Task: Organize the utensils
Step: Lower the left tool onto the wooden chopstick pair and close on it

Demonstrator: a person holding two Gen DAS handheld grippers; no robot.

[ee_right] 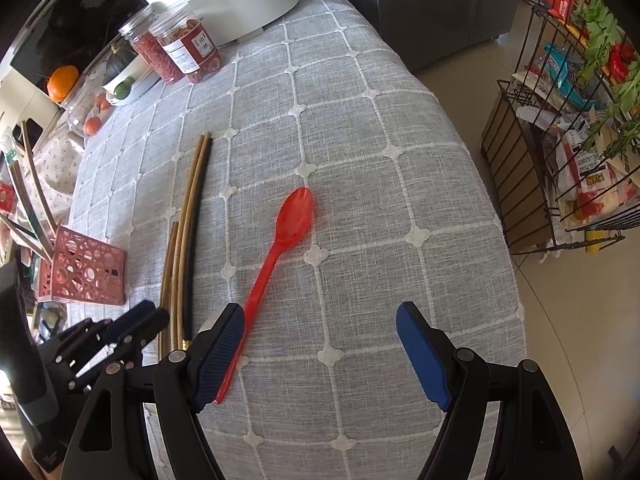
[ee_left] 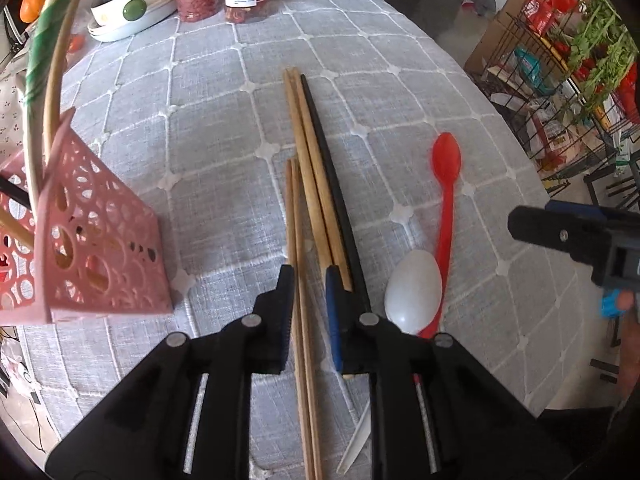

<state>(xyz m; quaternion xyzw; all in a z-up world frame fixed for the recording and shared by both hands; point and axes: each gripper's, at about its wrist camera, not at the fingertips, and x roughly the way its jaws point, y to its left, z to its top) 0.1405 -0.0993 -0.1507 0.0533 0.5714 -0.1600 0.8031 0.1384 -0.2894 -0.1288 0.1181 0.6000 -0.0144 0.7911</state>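
Left gripper (ee_left: 308, 312) is straddling a thin pair of wooden chopsticks (ee_left: 298, 280), jaws narrowed around them — pad contact not discernible. Right gripper (ee_right: 320, 354) is hanging with jaws wide apart, clamping nothing — the red spoon (ee_right: 280, 240) is lying just beside its left pad. Longer chopsticks (ee_left: 316, 168), a white spoon (ee_left: 414, 290) and the pink basket (ee_left: 92, 248) are sitting near the tablecloth's (ee_left: 224, 128) near edge.

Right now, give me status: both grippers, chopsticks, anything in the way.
Left gripper nearly closed around two wooden chopsticks, grip unconfirmed. Right gripper open, empty. Red spoon and white spoon beside the bundle. Pink holder unobstructed.
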